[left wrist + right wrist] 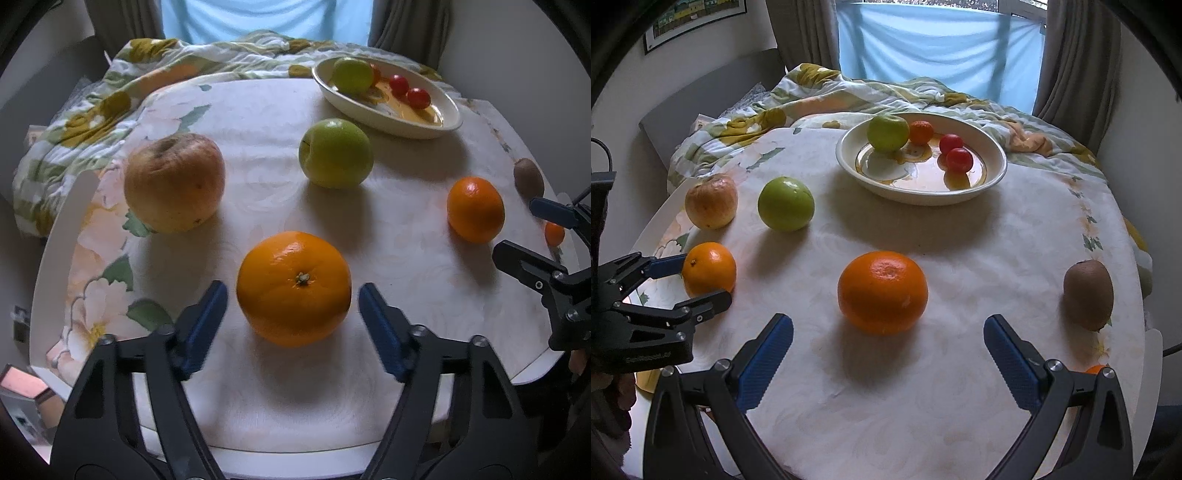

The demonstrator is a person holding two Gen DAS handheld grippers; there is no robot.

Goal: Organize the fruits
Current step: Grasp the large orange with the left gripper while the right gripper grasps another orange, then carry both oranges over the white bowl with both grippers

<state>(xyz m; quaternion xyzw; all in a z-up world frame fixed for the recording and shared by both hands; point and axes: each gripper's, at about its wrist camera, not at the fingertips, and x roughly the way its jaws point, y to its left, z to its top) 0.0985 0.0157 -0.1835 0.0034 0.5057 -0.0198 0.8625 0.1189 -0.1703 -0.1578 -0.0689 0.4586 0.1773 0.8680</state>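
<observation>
Pale floral cloth is covering the round bench, and the fruit is lying spread across it. Going from the left in the right wrist view, a blotchy reddish apple is sitting near the bench's edge, with a green apple just beside it. In front of the reddish apple, the left gripper is straddling a small orange, its jaws standing partly apart on either side; in its own view there is a sliver of cloth showing between each blue pad and the fruit, so nothing is being gripped. Toward the middle, a larger orange is resting on the cloth just ahead of the right gripper, whose jaws are gaping wide with nothing between them. Behind it, the cream bowl is already holding a green apple, a little mandarin and two red tomatoes. Farther right, a brown kiwi is lying near the bench's rim, well apart from the bowl. A rumpled flowered quilt is bunching up behind the bench.
</observation>
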